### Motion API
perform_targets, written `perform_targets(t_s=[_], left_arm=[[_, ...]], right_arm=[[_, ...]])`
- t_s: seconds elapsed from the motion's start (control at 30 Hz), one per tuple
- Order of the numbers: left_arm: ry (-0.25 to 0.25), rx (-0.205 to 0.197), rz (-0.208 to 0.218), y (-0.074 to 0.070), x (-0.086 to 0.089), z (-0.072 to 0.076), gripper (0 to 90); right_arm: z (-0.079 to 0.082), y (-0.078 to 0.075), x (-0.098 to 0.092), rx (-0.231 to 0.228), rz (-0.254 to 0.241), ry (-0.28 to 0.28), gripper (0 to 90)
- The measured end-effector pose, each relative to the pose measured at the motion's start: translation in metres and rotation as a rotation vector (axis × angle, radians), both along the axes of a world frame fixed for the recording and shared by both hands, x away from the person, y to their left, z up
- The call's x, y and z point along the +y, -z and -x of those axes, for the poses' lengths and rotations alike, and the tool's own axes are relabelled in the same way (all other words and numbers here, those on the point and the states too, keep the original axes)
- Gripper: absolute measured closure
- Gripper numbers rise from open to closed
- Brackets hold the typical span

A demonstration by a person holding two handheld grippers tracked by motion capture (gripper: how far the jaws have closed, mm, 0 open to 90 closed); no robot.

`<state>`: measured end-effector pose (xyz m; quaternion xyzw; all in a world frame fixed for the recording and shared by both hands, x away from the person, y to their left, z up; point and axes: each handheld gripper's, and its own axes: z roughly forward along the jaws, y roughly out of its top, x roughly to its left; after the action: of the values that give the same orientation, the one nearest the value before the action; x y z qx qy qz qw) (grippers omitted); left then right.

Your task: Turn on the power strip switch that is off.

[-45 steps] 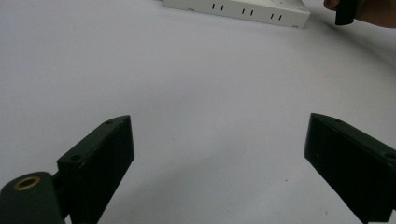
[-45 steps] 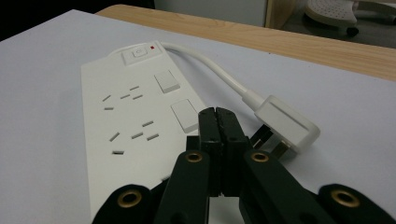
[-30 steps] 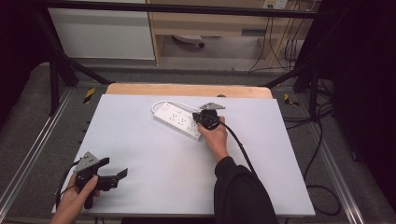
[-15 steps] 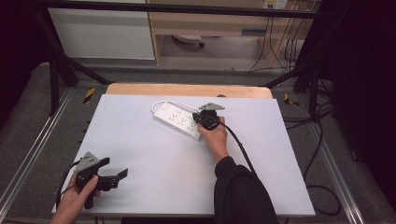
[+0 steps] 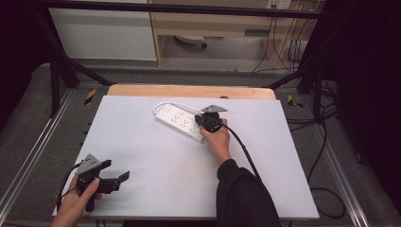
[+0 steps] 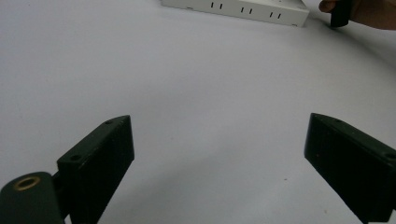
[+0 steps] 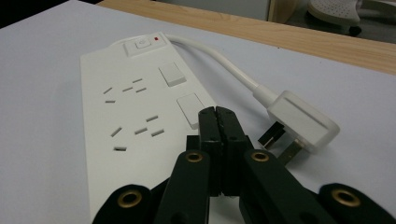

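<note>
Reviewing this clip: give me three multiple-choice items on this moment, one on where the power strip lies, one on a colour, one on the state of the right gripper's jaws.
1. Where does the power strip lie?
A. On the far half of the table, by the right gripper
B. On the near edge, beside the left gripper
C. On the floor under the table

2. What colour is the plug on the strip's cord?
A. Black
B. White
C. Orange

3. How do the right gripper's jaws stand?
A. Wide apart
B. Clamped on the plug
C. Pressed together with nothing between them

Answers: 1 A, the high view shows the strip far up the table beside the right gripper. 2 B, the right gripper view shows a white plug. 3 C, that view shows the pads meeting over the strip.
</note>
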<state>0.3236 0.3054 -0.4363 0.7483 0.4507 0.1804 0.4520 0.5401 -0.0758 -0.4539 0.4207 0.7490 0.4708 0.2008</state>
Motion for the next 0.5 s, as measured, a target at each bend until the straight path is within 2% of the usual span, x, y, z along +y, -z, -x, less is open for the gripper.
perform_targets(t_s=[0.23,0.3,0.5], left_arm=[[0.001,-0.001,0.002,0.000,0.001,0.000,8.3],[0.001,-0.001,0.001,0.000,0.001,0.000,8.3],[0.001,-0.001,-0.002,0.000,0.001,0.000,8.3]], right_arm=[[0.000,-0.001,0.003,0.005,0.000,-0.001,90.0],[0.000,-0.002,0.002,0.033,-0.025,0.010,90.0],[0.001,-0.011,0.000,0.007,-0.003,0.014,90.0]])
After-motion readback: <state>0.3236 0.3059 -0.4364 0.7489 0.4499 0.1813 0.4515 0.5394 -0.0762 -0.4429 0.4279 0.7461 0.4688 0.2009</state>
